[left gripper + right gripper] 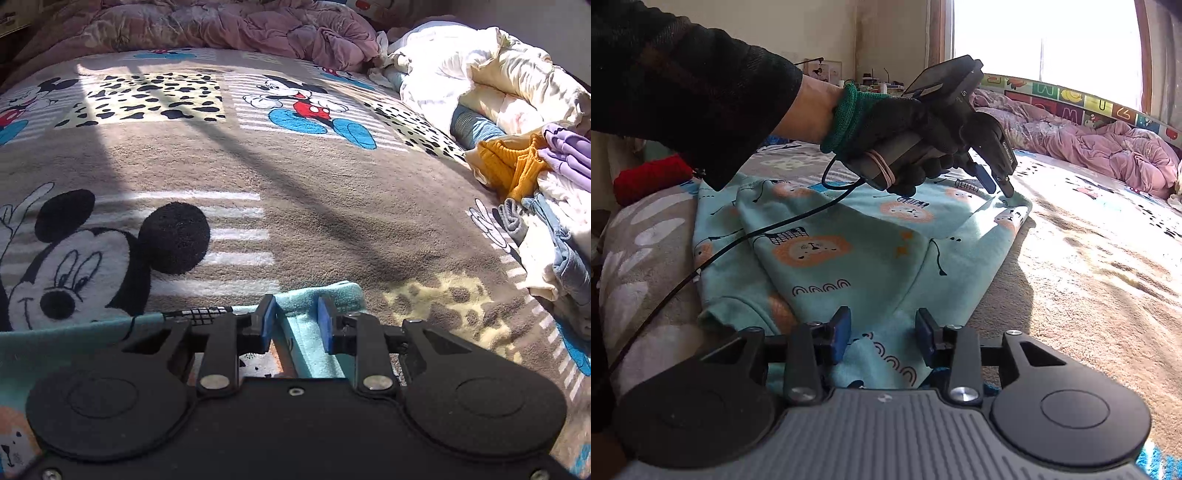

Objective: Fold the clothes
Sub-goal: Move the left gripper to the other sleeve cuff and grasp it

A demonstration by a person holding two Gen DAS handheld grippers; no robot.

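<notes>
**Lion top half folded, far corner in my left gripper**

My left gripper (296, 321) has its jaws narrowly parted around a fold of the teal lion-print garment (857, 254) at its far corner; whether they pinch it I cannot tell. My right gripper (882, 332) is partly open over the near hem, gripping nothing. The garment lies on the bed (295, 206), one side turned over; more folds remain. Only the left view shows the clothes pile (546, 192) waiting.
</notes>
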